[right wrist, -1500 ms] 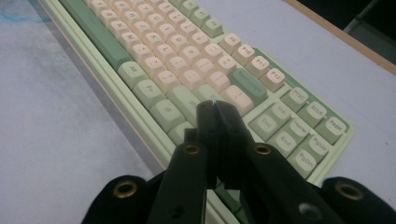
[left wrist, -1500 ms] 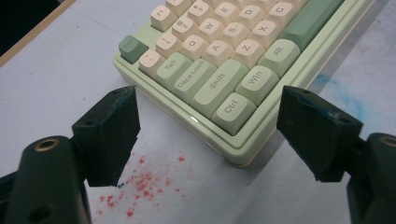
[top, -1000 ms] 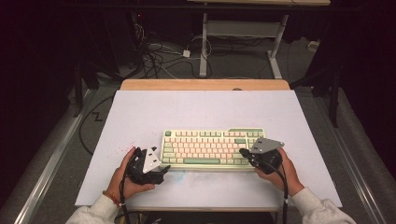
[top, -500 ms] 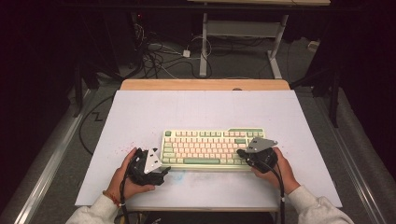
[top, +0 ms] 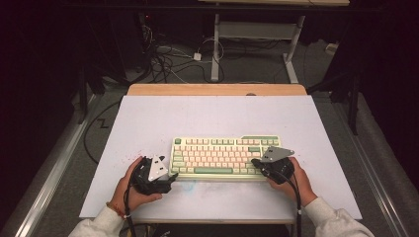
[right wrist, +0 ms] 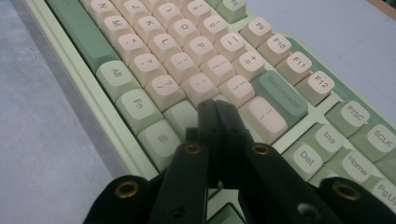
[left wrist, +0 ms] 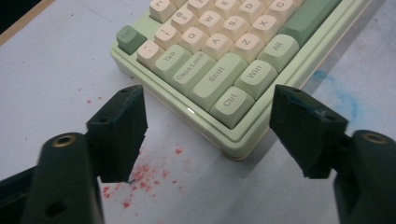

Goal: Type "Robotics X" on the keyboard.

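Note:
A pale green keyboard point(top: 225, 158) with cream and green keys lies near the front of the white table. My left gripper point(top: 170, 177) sits at its front left corner. In the left gripper view the jaws of the left gripper point(left wrist: 212, 112) stand apart on either side of that corner of the keyboard point(left wrist: 219, 60), near the Ctrl key, touching nothing. They have just been closing a little. My right gripper point(top: 254, 162) is at the keyboard's right end. In the right gripper view, the right gripper point(right wrist: 216, 105) is shut, with its tips over the keys of the keyboard point(right wrist: 187, 51) below Backspace.
A white sheet point(top: 212, 118) covers the table, with a wooden strip point(top: 217, 89) along the far edge. Red specks point(left wrist: 140, 182) and a blue smear point(left wrist: 343, 93) mark the sheet by the keyboard. Cables point(top: 168, 64) and a desk frame point(top: 257, 34) lie beyond the table.
The right gripper has edged slightly left over the keyboard's right end. The left hand has kept still.

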A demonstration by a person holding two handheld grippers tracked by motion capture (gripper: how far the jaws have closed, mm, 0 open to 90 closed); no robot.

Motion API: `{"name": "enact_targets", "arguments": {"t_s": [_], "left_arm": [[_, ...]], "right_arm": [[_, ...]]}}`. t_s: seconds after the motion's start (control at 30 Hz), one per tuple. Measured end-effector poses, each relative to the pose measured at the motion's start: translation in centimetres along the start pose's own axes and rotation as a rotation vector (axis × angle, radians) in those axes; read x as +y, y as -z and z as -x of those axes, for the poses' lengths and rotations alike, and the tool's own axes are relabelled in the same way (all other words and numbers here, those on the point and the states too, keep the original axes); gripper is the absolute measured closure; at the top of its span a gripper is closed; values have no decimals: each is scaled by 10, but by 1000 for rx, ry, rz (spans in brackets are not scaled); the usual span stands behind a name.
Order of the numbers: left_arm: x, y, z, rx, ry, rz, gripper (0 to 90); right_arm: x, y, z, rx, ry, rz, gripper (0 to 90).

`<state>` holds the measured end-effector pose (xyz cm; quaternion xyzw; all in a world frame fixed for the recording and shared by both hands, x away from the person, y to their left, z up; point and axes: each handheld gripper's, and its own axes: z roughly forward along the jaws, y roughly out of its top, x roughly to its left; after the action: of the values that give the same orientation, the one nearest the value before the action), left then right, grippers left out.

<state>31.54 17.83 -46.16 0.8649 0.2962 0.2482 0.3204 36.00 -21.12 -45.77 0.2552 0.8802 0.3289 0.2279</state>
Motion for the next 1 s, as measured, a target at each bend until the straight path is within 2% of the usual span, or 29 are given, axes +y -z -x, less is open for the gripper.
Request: {"name": "enact_targets", "arguments": {"t_s": [0.1, 0.2, 0.33, 0.43, 0.57, 0.8, 1.0], "left_arm": [[1, 1, -3, -19, 21, 5, 485], [1, 1, -8, -60, 59, -11, 645], [0, -1, -10, -74, 59, -42, 782], [1, 0, -10, -84, 35, -48, 858], [3, 2, -7, -63, 4, -26, 875], [8, 2, -10, -84, 34, -16, 874], [19, 0, -11, -100, 37, -11, 872]], "right_arm": [[0, 0, 0, 0, 0, 3, 900], [-1, 0, 0, -3, 2, 4, 900], [0, 0, -1, -6, 3, 1, 900], [0, 0, -2, -12, 10, 1, 900], [-1, 0, -2, -13, 10, 2, 900], [-1, 0, -2, -17, 14, 2, 900], [-1, 0, -3, -19, 16, 1, 900]]}}
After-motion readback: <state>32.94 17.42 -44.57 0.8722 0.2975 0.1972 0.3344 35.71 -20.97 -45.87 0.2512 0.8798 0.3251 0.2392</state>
